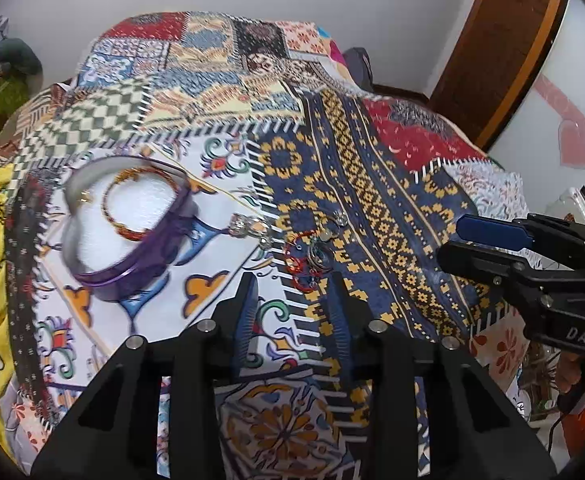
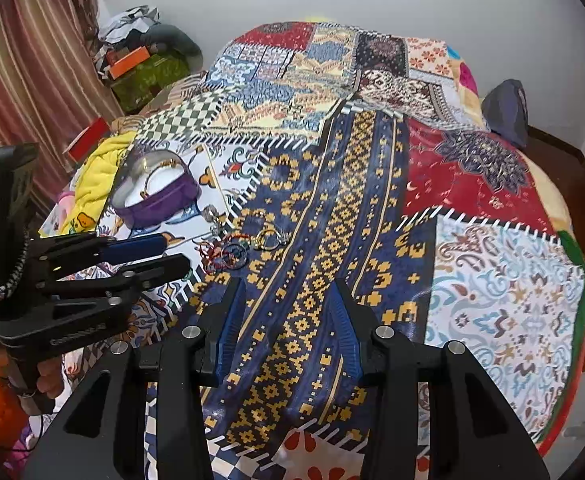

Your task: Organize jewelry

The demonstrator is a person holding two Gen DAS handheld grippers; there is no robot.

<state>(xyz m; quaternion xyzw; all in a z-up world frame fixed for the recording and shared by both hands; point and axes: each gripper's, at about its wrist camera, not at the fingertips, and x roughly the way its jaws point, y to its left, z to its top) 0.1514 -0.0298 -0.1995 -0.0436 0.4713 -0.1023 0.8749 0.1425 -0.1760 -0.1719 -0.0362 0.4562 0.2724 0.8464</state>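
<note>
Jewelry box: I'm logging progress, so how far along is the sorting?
Done: a beaded bangle lies in the purple box. In hand: nothing; left gripper and right gripper are open. Left: a cluster of loose rings on the bedspread.

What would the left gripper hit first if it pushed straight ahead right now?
Most likely the cluster of red and metal rings lying on the bedspread, just beyond the open left gripper; depth is uncertain.

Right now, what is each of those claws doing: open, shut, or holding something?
Left gripper: open, holding nothing, above the bed quilt.
Right gripper: open, holding nothing.
</note>
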